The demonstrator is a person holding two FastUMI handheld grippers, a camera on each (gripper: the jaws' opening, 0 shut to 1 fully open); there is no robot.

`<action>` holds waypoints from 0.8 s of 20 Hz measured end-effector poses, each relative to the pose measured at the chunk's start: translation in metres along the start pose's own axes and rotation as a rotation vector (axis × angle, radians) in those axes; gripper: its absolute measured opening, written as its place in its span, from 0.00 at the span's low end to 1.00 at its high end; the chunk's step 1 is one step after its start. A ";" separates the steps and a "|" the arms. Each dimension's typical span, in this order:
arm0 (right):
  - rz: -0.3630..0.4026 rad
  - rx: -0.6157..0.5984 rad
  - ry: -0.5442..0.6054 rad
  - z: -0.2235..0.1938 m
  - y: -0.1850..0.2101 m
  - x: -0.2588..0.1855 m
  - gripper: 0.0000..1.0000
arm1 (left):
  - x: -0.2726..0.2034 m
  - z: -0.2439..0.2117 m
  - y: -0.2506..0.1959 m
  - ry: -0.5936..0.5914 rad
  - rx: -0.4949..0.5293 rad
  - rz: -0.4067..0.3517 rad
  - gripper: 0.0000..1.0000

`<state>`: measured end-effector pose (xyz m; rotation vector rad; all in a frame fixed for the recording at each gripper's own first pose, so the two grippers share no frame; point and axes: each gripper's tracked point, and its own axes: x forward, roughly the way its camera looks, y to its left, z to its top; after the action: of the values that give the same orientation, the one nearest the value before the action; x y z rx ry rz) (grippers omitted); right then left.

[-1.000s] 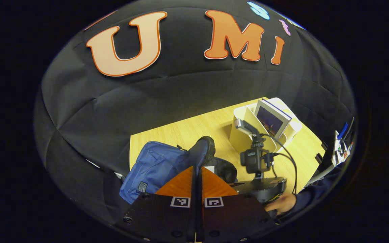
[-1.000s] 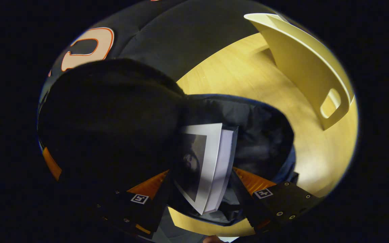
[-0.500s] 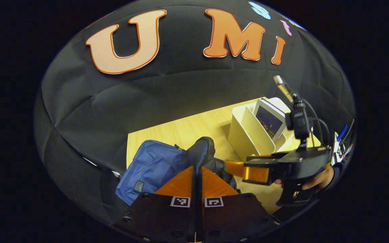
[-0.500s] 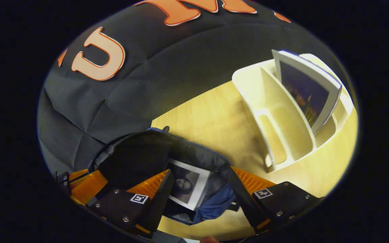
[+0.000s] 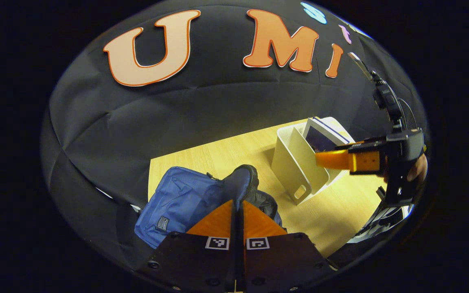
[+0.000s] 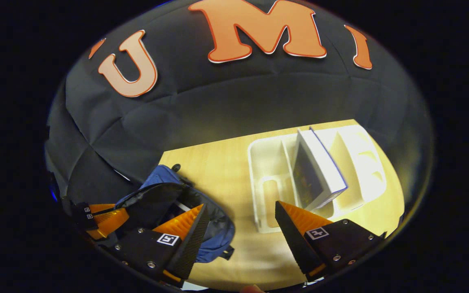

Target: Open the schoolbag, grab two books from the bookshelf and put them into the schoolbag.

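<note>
The schoolbag [image 5: 181, 201] is a blue fabric bag with a small dark label near its lower corner, lying on the left part of the pale wooden desk [image 5: 226, 156], close to the black cloth wall. Its flap [image 5: 242, 185] is lifted and stands upright, showing a zip edge and a dark lining, so the mouth of the bag is open. The left claw [image 5: 237, 203] has its two fingers pressed together on the edge of that flap, holding it up. In the right gripper view the open bag [image 6: 202, 215] sits at the lower left, with a pale strip just visible inside its mouth, too small to say what it is.

To the right of the bag, apart from it, stands the white bookshelf [image 5: 295, 169], a plastic rack with upright dividers and a handle slot in its end wall. One book [image 6: 318, 173] leans tilted in a middle compartment, with a dark cover picture and a white block of pages.

The right claw [image 6: 240, 211] is spread wide with nothing between its fingers, hanging above the desk between the bag and the rack. In the left gripper view it [image 5: 326, 159] is held by a hand [image 5: 417, 171] in front of the rack, above the desk
</note>
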<state>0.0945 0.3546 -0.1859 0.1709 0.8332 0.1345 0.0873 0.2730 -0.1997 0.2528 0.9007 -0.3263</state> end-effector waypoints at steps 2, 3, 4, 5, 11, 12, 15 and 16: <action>-0.048 -0.037 0.006 0.014 -0.025 -0.001 0.97 | 0.000 0.000 0.001 -0.001 0.002 0.001 0.01; -0.078 -0.057 0.018 0.022 -0.041 -0.003 0.97 | 0.000 0.000 0.001 -0.001 0.004 0.002 0.01; -0.115 -0.056 0.008 0.035 -0.058 -0.003 0.97 | -0.001 -0.001 0.002 0.000 0.004 0.003 0.01; -0.132 -0.064 0.013 0.042 -0.068 -0.001 0.97 | 0.000 0.000 0.001 0.000 0.004 0.001 0.01; -0.198 -0.135 0.125 0.066 -0.111 0.014 0.98 | 0.000 -0.003 -0.003 0.003 -0.011 -0.010 0.01; -0.211 -0.147 0.156 0.063 -0.117 0.017 0.98 | 0.000 -0.005 -0.003 0.001 -0.014 -0.012 0.01; -0.205 -0.176 0.250 0.052 -0.121 0.035 0.98 | 0.003 -0.008 -0.004 0.005 -0.031 -0.016 0.01; -0.207 -0.175 0.275 0.047 -0.121 0.042 0.98 | 0.002 -0.010 -0.005 0.007 -0.036 -0.018 0.01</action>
<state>0.1640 0.2397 -0.2099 -0.1012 1.1024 0.0353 0.0797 0.2719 -0.2077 0.2130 0.9150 -0.3258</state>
